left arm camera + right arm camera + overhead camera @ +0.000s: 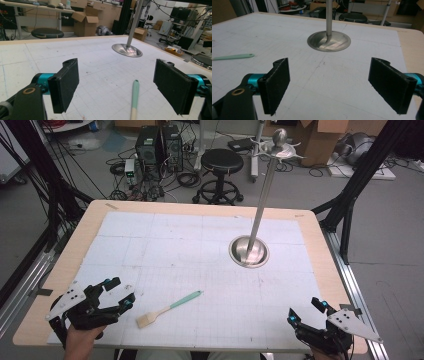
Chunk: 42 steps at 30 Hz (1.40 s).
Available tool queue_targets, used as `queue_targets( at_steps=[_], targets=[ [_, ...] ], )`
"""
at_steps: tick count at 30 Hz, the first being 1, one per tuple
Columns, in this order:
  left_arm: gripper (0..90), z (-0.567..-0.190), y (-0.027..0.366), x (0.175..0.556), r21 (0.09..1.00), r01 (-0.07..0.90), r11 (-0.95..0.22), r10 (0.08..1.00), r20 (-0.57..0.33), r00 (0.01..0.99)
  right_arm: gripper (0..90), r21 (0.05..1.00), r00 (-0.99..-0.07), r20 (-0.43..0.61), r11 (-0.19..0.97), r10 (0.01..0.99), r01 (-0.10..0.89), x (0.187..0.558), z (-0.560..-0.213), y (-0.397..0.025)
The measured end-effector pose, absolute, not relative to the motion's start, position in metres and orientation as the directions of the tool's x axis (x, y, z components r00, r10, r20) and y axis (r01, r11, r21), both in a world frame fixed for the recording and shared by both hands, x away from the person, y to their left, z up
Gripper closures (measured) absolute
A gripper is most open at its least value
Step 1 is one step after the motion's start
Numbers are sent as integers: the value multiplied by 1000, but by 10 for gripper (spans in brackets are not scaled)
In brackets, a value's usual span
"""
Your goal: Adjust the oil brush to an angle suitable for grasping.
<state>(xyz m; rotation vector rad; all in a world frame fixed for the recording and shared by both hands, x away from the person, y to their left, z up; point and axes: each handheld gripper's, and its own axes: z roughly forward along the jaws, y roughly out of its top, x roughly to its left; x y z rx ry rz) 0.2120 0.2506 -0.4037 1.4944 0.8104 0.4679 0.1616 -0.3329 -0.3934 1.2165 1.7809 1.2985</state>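
Taking the slim pastry brush with the mint-green handle and pale wooden bristle end as the landmark, the scene reads from left to right like this.

Just to the left of the brush, near the front edge of the wooden table with its white gridded mat, the left black two-jaw gripper is held in a person's hand. Its jaws stand wide apart with nothing between them, and they point toward the brush without touching it. In the left gripper view, the green handle lies on the mat between and a little ahead of the two black pads, its tip aimed away from the camera.

The brush itself lies flat on the mat near the front edge, bristles toward the left gripper, handle angled up and to the right.

Beyond the brush and to its right stands a tall polished metal pole on a round steel base, upright and well apart from the brush.

Farthest right of the brush, at the table's front right corner, the right black two-jaw gripper also has its jaws spread open and empty. In the right gripper view the green handle shows far off at the left, and the steel base lies ahead.
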Motion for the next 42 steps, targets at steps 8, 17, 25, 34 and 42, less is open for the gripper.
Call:
queue_targets(
  at_steps=[8,17,25,34,42],
  targets=[
    [196,-406,248,215,974,214,72,720,-199,665,160,942,-389,45,90,920,323,162,-395,-335],
    [198,-405,242,212,974,220,49,696,-191,692,163,943,-399,39,99,916,319,162,-395,-333],
    [356,-404,228,214,972,234,-32,588,-171,791,163,937,-410,28,119,912,329,164,-395,-329],
    [732,-406,191,216,959,254,-130,508,-155,847,163,934,-414,17,134,910,332,165,-396,-327],
    [896,-410,160,229,930,310,-196,500,-177,848,163,931,-405,17,133,914,341,167,-397,-327]
  ],
)
